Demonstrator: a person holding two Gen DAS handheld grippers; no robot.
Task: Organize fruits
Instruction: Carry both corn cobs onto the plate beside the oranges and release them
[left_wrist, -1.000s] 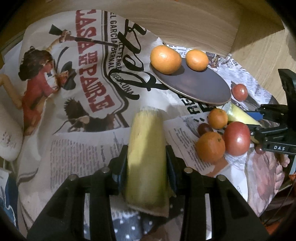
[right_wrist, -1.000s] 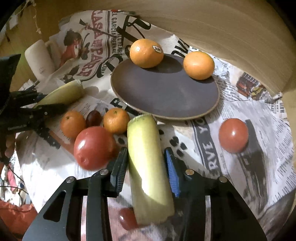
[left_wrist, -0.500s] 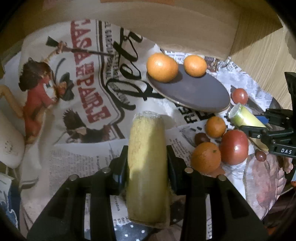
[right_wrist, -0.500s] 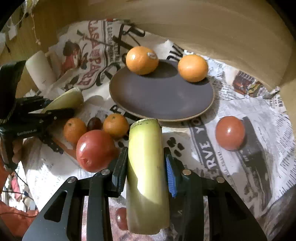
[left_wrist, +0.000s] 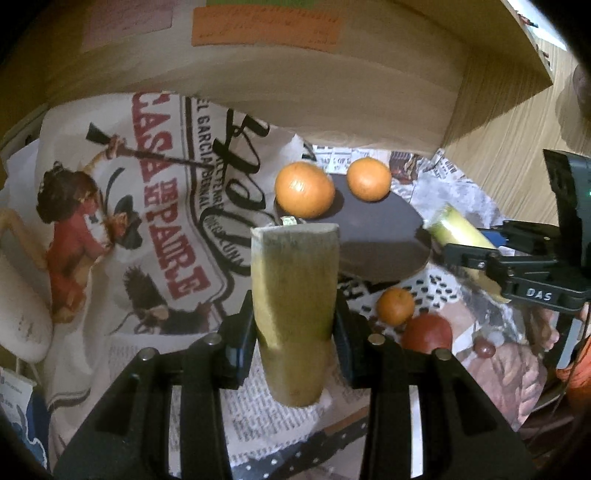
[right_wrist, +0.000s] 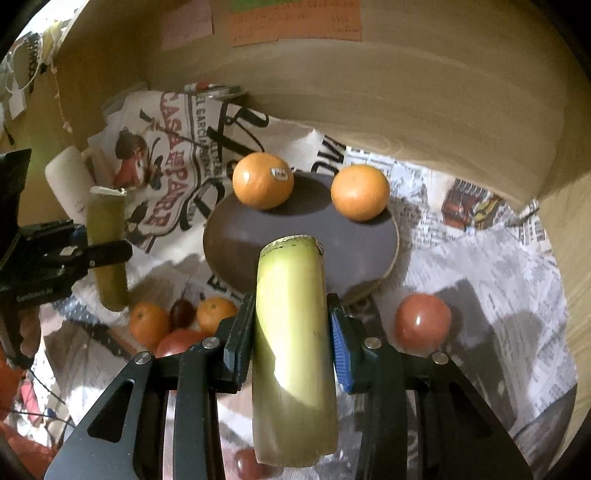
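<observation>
Left wrist view: left gripper squeezes banana piece, lifted above newspaper, just in front of dark plate. Two oranges sit on plate's far edge.

Right wrist view: right gripper squeezes second banana piece, tip over plate near edge. Red tomato lies right of plate; small fruits lie left-front of plate.

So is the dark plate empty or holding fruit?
Holding fruit: two oranges sit at the far edge of the plate; the rest is bare.
</observation>
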